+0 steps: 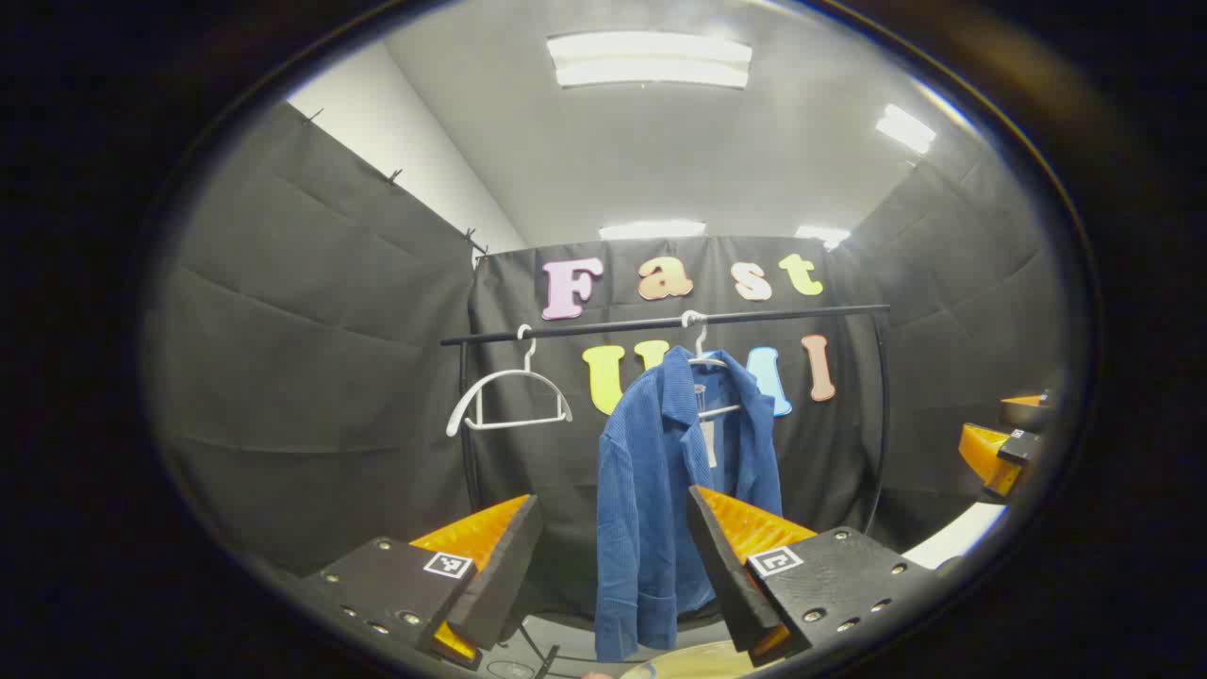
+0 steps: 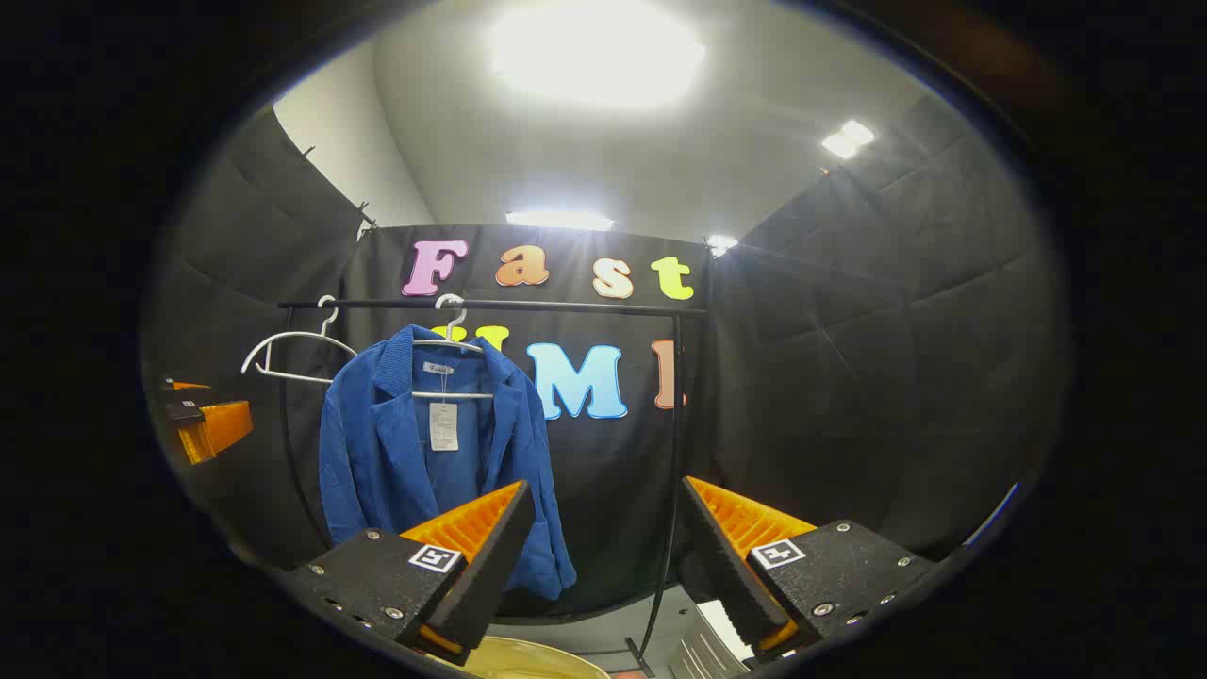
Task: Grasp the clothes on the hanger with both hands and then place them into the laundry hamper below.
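Blue jacket (image 2: pixel 429 453) hangs mid-rail (image 1: pixel 660 323); both the left gripper (image 1: pixel 613 556) and right gripper (image 2: pixel 603 547) gape wide, apart from it; a one-sided tug might snag the hanger (image 2: pixel 453 363)

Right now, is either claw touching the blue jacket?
Apart. The right gripper view shows the blue jacket hanging on the rack well beyond the open right claw; the left claw also open.

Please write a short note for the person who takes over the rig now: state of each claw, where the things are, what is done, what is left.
Left claw: open, holds nothing, away from the jacket.
Right claw: open, holds nothing.
Blue jacket: hangs on a white hanger on the black rail. A second, bare hanger hangs beside it.
Hamper: pale rim shows below the jacket.
Done: nothing yet.
Left: grasp the jacket with both claws, lift it off, put it in the hamper.
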